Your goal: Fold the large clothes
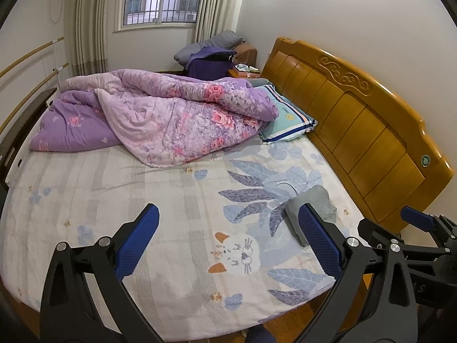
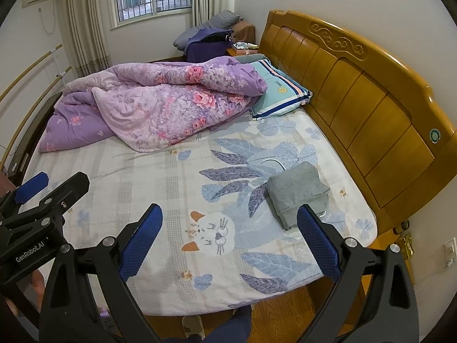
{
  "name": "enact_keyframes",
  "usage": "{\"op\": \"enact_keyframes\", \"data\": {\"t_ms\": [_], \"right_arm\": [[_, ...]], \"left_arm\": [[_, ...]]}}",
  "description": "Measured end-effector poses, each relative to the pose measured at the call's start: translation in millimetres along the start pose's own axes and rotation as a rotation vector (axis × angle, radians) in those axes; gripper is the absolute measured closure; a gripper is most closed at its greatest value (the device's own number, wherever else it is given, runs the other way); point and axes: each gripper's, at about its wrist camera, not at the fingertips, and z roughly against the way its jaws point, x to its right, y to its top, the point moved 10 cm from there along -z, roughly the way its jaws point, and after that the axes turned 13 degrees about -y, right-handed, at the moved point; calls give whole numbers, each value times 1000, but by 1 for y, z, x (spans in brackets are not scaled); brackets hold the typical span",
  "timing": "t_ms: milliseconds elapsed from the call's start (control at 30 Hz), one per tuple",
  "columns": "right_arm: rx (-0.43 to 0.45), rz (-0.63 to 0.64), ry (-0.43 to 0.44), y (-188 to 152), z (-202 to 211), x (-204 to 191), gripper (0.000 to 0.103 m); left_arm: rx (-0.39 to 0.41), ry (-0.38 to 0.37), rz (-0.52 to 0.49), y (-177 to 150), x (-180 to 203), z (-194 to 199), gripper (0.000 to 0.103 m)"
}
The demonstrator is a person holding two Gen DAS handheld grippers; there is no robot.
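1. The grey garment (image 2: 297, 193) lies folded into a compact block on the bed sheet (image 2: 160, 188), near the headboard (image 2: 371, 108) side, with a curved hanger hook (image 2: 275, 162) poking out behind it.
2. I judge it soft, thick knit, fairly light, apt to slump open if lifted by one layer (so I'd pinch through all layers at a folded edge, or near corners with both grippers).
3. My right gripper (image 2: 230, 238) hangs above the sheet, fingers spread wide, holding nothing; the garment sits just beyond its right finger.
4. My left gripper (image 1: 228, 238) is likewise spread and empty, well short of the cloth.
5. Further off, a purple floral quilt (image 2: 160, 105) is heaped beside a striped pillow (image 2: 281, 93).
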Motion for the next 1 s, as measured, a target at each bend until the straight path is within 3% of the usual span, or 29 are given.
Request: {"op": "enact_keyframes", "data": {"t_ms": [1000], "right_arm": [[-12, 8, 0, -3, -13, 3, 11]], "left_arm": [[5, 3, 5, 2, -3, -6, 5]]}}
